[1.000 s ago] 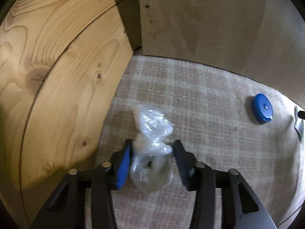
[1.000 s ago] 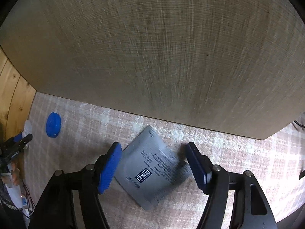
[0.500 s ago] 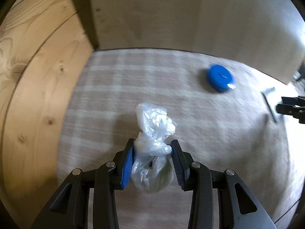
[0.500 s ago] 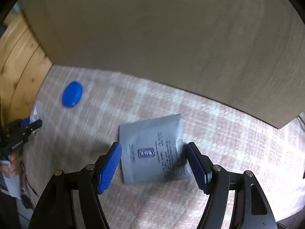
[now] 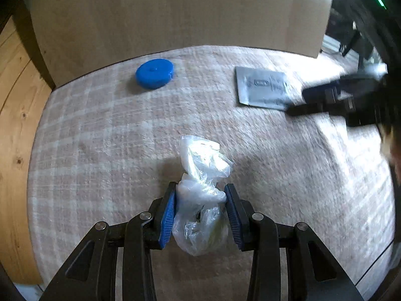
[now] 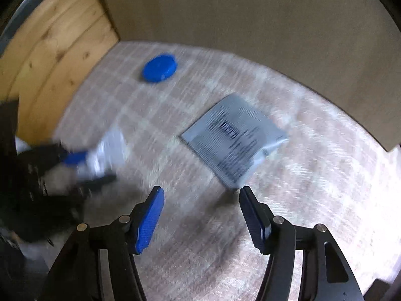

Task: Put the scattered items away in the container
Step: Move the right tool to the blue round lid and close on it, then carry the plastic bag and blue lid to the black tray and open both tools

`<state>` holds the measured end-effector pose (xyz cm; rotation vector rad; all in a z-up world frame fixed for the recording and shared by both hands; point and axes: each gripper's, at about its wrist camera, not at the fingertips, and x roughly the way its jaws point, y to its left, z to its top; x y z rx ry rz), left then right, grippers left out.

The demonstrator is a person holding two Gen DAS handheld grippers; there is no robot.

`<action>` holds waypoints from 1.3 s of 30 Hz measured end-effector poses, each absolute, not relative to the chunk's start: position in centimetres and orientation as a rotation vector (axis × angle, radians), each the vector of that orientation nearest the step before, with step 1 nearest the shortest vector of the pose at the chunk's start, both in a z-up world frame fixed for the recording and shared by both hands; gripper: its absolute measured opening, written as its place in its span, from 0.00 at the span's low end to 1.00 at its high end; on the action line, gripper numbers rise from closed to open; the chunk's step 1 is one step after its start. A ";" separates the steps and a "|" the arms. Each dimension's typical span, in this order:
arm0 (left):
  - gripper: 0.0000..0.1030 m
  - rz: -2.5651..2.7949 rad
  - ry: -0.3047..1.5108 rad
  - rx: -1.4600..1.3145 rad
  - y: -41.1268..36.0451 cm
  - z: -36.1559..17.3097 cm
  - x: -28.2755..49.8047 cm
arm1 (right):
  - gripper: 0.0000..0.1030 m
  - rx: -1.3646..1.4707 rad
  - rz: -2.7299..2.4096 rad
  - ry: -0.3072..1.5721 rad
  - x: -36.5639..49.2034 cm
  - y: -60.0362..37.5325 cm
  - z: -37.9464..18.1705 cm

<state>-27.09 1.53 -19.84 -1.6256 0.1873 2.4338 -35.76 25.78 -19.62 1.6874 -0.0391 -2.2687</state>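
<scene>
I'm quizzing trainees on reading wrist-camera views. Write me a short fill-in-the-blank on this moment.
1. The left gripper is shut on a crumpled clear plastic ____.
2. The right gripper is ____ and holds nothing.
3. The round lid lying on the checked cloth is ____ in colour.
4. The flat grey packet lies ____ the right gripper's fingers, not between them.

Missing words: bag; open; blue; ahead of

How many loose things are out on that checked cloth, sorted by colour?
Blue: 1, the disc.
Grey: 1, the packet.
Clear: 1, the plastic bag, pinched in the left gripper.
Total: 3.
</scene>
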 end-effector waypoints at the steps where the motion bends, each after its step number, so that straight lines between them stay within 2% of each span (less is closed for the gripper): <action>1: 0.40 2.447 0.194 -1.630 1.7 -19.8 -26.9 | 0.57 1.671 -2.298 -0.050 -36.2 26.2 -19.0; 5: 0.40 2.493 0.152 -1.669 -1.8 -18.7 -25.6 | 0.58 1.617 -2.315 -0.139 -38.9 26.2 -17.4; 10: 0.40 2.592 0.058 -1.748 -5.8 -18.2 -26.1 | 0.61 1.568 -2.306 -0.101 -42.6 22.5 -16.7; 16: 0.40 2.657 -0.097 -1.807 -10.5 -17.9 -25.3 | 0.61 1.611 -2.272 -0.086 -47.0 16.6 -19.0; 22: 0.40 2.658 -0.119 -1.794 -12.2 -17.9 -25.1 | 0.61 1.683 -2.282 -0.036 -49.4 13.7 -21.3; 26: 0.40 2.657 -0.142 -1.791 -12.5 -17.9 -25.4 | 0.60 1.689 -2.305 0.021 -49.1 13.1 -21.6; 28: 0.40 2.655 -0.159 -1.788 -12.9 -17.9 -25.9 | 0.46 1.691 -2.315 0.090 -48.4 12.9 -21.6; 35: 0.39 2.626 -0.170 -1.789 -9.9 -19.2 -25.5 | 0.45 1.669 -2.273 0.110 -44.7 13.9 -21.4; 39: 0.39 2.628 -0.158 -1.770 -7.6 -19.1 -22.5 | 0.45 1.665 -2.253 0.087 -40.6 15.2 -21.4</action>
